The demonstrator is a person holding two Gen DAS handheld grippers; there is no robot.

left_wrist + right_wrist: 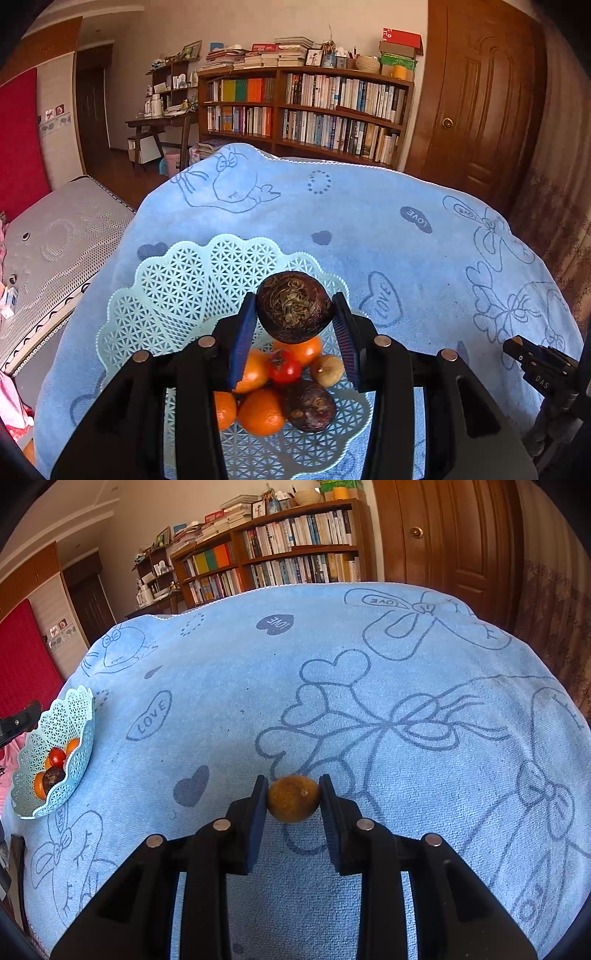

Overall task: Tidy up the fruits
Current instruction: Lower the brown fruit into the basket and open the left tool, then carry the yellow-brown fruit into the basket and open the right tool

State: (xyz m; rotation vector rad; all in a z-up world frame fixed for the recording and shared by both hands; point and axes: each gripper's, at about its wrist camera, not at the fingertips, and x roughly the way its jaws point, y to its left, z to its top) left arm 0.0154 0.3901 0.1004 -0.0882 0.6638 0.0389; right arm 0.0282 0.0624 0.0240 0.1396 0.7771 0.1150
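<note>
- The left gripper (295,325) has its jaws clamped on a dark round fruit (293,312), directly above the lattice basket (177,288).
- The right gripper (293,805) pinches a small brown fruit (293,798) over the blue towel (221,686); basket well apart, to its left.

Basket (155,295) on towel (406,229), toward its left edge; oranges (260,413), tomato (283,366) inside. Bookshelf (306,110) behind; door (480,96) right of it.
</note>
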